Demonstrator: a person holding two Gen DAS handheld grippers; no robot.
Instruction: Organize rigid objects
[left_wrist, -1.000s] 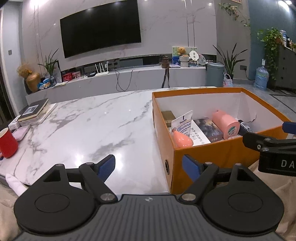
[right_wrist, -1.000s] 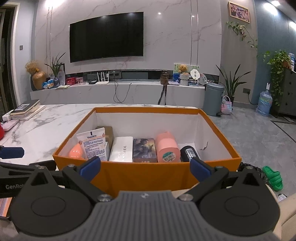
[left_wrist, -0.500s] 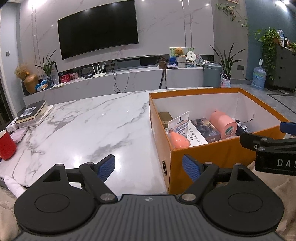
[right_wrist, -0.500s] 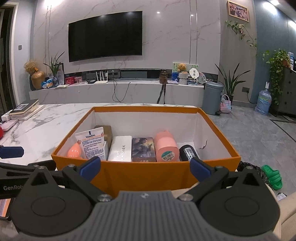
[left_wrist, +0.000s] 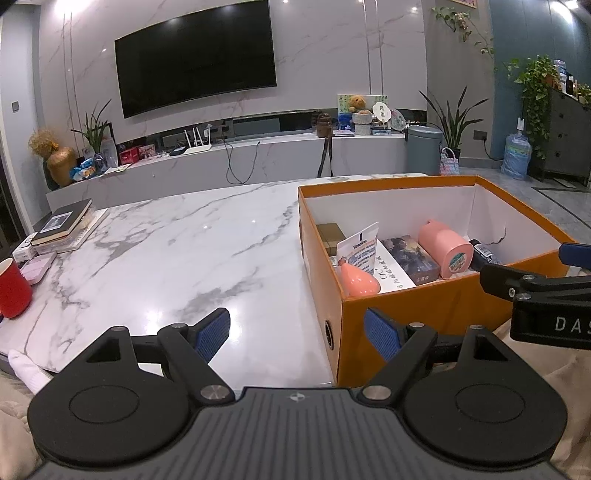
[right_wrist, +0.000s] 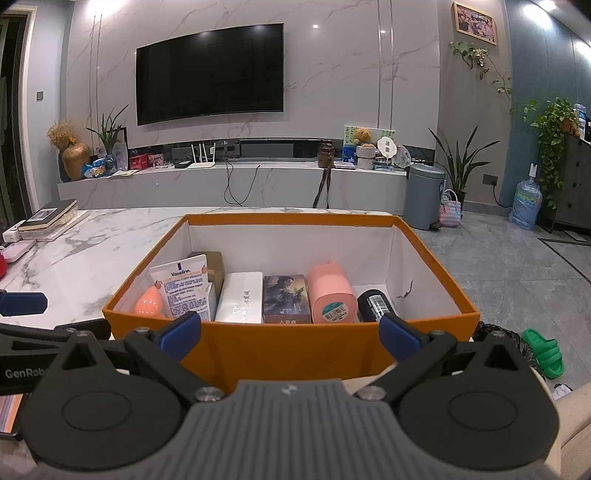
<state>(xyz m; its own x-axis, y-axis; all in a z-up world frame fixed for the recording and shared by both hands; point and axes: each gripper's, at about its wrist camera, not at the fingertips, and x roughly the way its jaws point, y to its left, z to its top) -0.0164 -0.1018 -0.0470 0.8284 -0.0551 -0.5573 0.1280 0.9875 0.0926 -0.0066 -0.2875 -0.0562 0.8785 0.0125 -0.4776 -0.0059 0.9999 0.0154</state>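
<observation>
An orange box (right_wrist: 288, 354) (left_wrist: 424, 306) with white inner walls stands on the marble table (left_wrist: 166, 251). Inside it lie a Vaseline tube (right_wrist: 186, 286), a pink egg-shaped sponge (right_wrist: 149, 302), a white carton (right_wrist: 240, 297), a picture box (right_wrist: 285, 298), a pink cylinder (right_wrist: 331, 291) and a black bottle (right_wrist: 373, 304). My right gripper (right_wrist: 290, 334) is open just before the box's near wall, holding nothing. My left gripper (left_wrist: 297, 334) is open over the table's near edge, at the box's left corner, also empty.
A red cup (left_wrist: 13, 288), a pink case (left_wrist: 37, 267) and stacked books (left_wrist: 64, 223) sit at the table's left end. Beyond the table are a TV console (right_wrist: 236, 184), a grey bin (right_wrist: 423, 195) and green slippers (right_wrist: 543, 350) on the floor.
Both views have shifted only slightly; the box sits a little lower and nearer the centre in the left wrist view. Both grippers stay open and empty.
</observation>
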